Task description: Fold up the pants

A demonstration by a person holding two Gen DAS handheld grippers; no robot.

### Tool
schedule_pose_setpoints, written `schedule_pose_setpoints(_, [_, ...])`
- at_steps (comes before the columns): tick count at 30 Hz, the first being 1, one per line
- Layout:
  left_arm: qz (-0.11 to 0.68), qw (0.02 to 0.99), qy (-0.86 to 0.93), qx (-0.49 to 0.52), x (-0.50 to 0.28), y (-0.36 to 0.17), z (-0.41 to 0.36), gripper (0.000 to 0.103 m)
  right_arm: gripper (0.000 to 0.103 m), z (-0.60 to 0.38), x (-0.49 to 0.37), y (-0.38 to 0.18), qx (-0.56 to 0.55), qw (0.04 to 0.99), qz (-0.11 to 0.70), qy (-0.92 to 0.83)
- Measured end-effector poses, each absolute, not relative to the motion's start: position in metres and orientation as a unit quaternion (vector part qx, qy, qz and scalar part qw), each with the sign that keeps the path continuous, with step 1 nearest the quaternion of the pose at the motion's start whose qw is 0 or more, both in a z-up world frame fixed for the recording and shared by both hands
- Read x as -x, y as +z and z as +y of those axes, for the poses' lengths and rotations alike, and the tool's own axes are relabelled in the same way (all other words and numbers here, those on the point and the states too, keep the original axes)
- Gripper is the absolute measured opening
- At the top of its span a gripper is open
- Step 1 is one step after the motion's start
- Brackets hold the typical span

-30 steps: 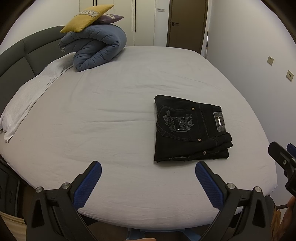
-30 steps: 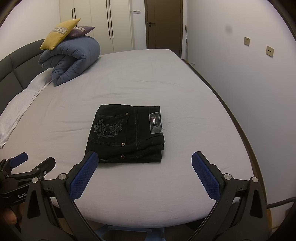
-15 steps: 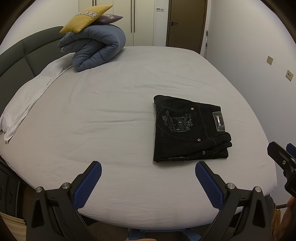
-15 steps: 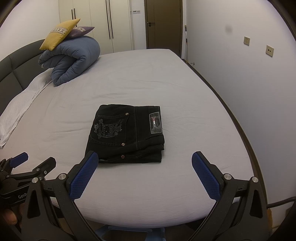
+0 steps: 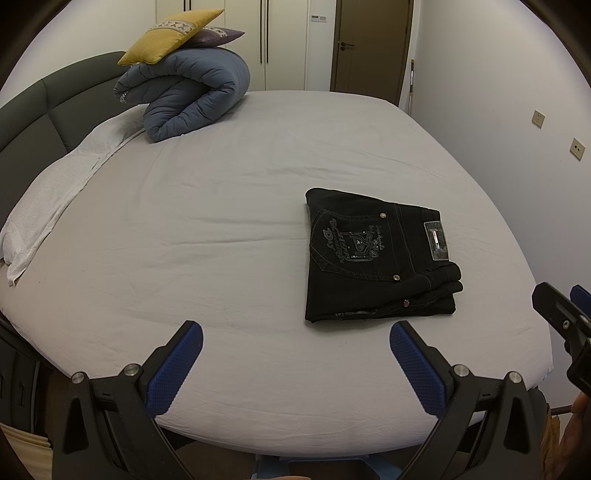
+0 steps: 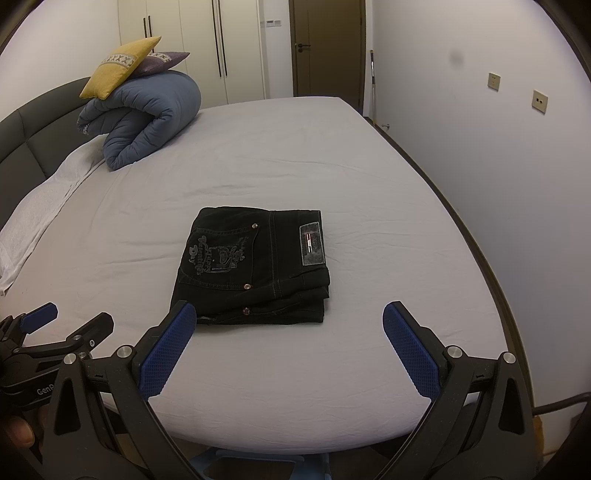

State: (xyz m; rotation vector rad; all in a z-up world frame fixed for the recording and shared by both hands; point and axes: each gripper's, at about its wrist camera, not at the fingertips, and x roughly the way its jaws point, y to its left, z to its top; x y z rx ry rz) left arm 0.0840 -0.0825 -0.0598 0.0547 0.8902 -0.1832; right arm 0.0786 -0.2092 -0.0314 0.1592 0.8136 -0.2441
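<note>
Black pants [image 5: 373, 258] lie folded into a compact rectangle on the grey bed sheet [image 5: 221, 221], back pocket and label patch up; they also show in the right wrist view [image 6: 255, 262]. My left gripper [image 5: 295, 336] is open and empty, held near the bed's front edge, left of the pants. My right gripper [image 6: 284, 314] is open and empty, just in front of the pants and apart from them. The right gripper also shows at the right edge of the left wrist view [image 5: 561, 314], and the left gripper at the left edge of the right wrist view [image 6: 62, 328].
A rolled blue duvet [image 5: 188, 99] with a yellow pillow [image 5: 170, 35] and a purple one on top sits at the far left by the dark headboard [image 5: 33, 107]. A white towel [image 5: 48, 199] lies along the left side. A wall [image 6: 498, 166] runs close along the bed's right side.
</note>
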Motion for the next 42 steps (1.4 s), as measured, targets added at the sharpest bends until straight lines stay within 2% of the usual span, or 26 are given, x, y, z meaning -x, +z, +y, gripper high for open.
schedule_pose_setpoints(42, [0.435, 0.895, -0.09, -0.035, -0.086, -0.065, -0.079, 0.103, 0.103, -0.208, -0.077, -0.042, -0.078, 0.905, 0.402, -0.116])
